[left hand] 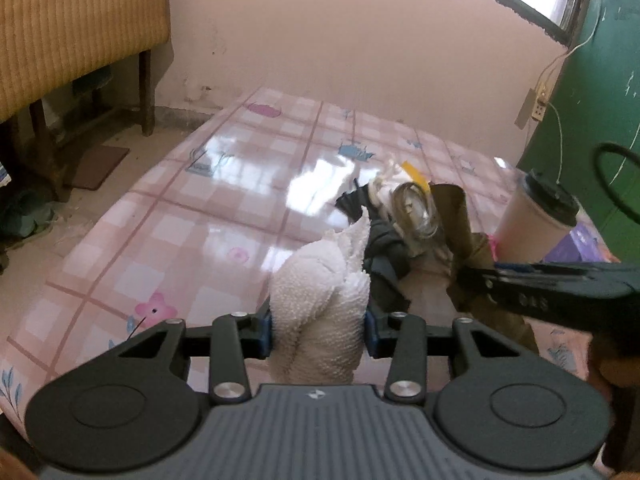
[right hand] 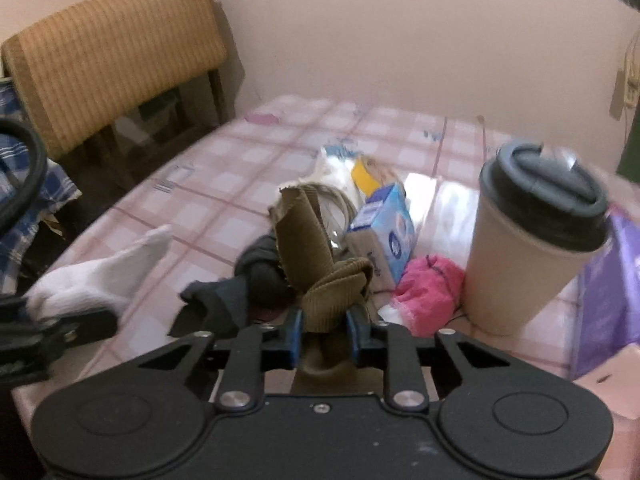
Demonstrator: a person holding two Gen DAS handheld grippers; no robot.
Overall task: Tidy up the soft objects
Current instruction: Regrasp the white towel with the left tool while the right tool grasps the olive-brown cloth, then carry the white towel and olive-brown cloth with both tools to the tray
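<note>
Left wrist: right tool (left hand: 476, 280) arm reads "C4S".

Between the fingers of the left gripper (left hand: 319, 330) sits the towel (left hand: 320, 280), above the table (left hand: 180, 208). Between the fingers of the right gripper (right hand: 323, 330) sits the ribbed cloth (right hand: 320, 264). Just ahead-left of the right fingers lies the dark garment (right hand: 248, 280). Ahead-right stand the carton (right hand: 384, 232), the crumpled cloth (right hand: 428, 288) and the lidded cup (right hand: 528, 240). Beyond the table's far-left side stands a chair (right hand: 120, 52)
</note>
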